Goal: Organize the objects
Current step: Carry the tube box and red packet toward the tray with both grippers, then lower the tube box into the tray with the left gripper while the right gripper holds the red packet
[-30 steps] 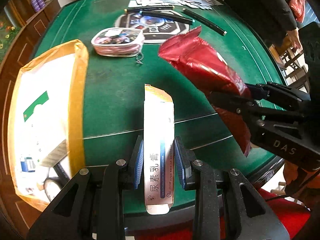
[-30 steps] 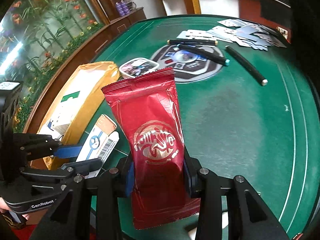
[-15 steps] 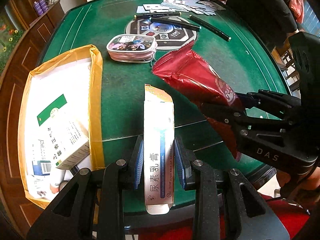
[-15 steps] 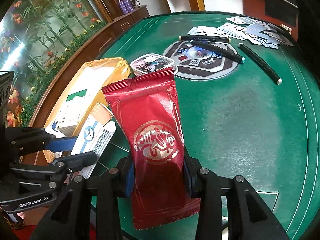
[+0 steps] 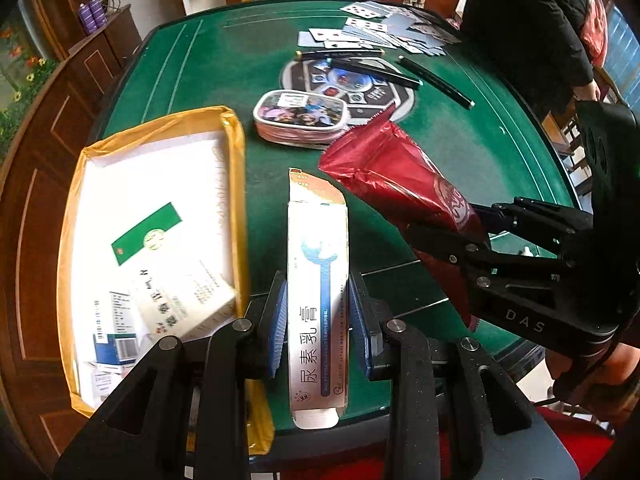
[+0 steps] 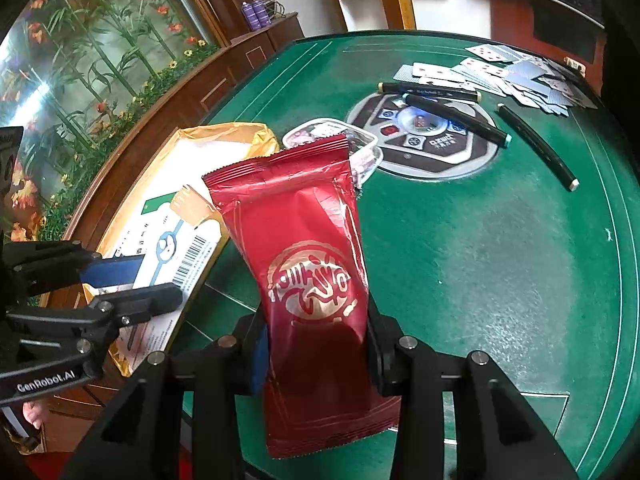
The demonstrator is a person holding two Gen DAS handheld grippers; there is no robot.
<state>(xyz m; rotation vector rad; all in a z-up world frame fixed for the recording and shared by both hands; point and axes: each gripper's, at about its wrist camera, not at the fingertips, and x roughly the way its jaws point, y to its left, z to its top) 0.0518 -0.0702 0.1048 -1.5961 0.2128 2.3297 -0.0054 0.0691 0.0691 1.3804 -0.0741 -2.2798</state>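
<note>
My left gripper (image 5: 318, 324) is shut on a long white ointment box (image 5: 318, 280) with a blue stripe, held above the green table's near edge, right of the open yellow-lined box (image 5: 236, 184). The ointment box also shows in the right wrist view (image 6: 168, 248), over that box. My right gripper (image 6: 316, 352) is shut on a red foil snack packet (image 6: 304, 256), held upright above the table. The packet (image 5: 400, 184) and right gripper (image 5: 484, 236) show at the right of the left wrist view.
The yellow-lined box (image 6: 224, 136) holds several small medicine cartons (image 5: 176, 300). A picture-printed oval pouch (image 5: 300, 114) lies behind it. Farther back are a round console (image 6: 424, 132), black sticks (image 6: 536, 148) and scattered playing cards (image 6: 512, 76). A person in black (image 5: 520, 20) stands at the far right.
Both grippers have pulled back toward the near edge and left; more of the yellow-lined box and its cartons is in view. Both grips are unchanged.
</note>
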